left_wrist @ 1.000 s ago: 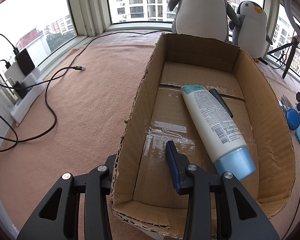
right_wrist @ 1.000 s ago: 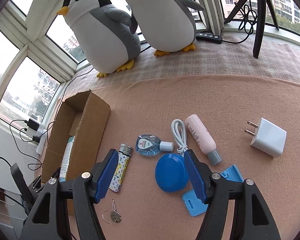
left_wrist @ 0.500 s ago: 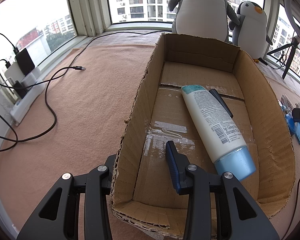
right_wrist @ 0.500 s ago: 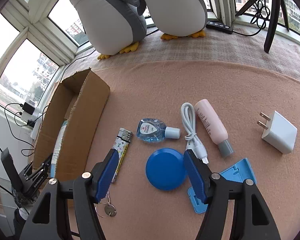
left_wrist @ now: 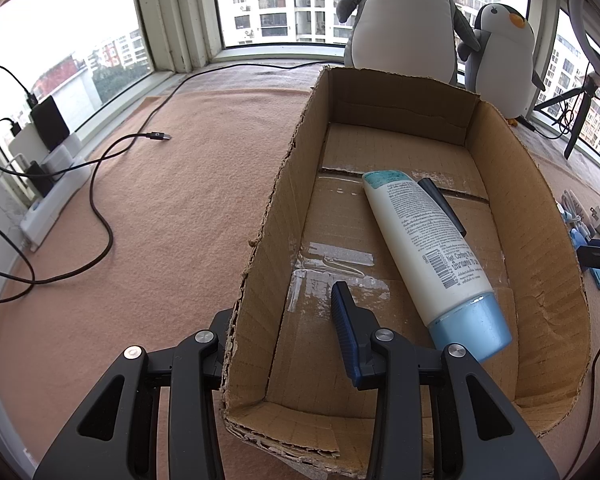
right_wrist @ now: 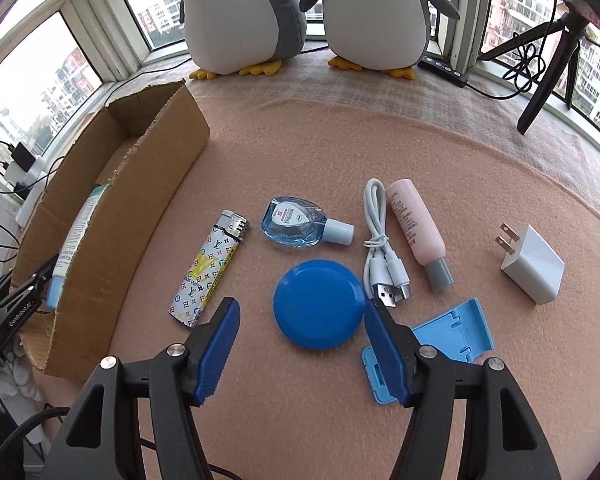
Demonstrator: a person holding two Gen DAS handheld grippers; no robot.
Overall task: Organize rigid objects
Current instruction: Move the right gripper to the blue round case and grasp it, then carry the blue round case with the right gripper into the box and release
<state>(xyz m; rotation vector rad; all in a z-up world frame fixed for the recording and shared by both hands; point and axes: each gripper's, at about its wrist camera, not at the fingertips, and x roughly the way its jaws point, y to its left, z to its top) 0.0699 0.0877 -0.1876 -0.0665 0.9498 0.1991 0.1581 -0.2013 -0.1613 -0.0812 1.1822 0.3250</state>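
Grippers poised over box and scattered items

The right gripper (right_wrist: 300,316) hangs wide open above the blue disc (right_wrist: 317,303); the left gripper (left_wrist: 280,320), also wide, straddles the cardboard box (left_wrist: 532,184) wall, white tube (left_wrist: 424,232) inside.

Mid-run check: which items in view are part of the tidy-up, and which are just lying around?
Job items: cardboard box, lotion tube, lighter, blue disc, sanitizer bottle, white cable, pink bottle, charger plug, blue stand.

Just lying about: plush penguins, tripod, power strip.
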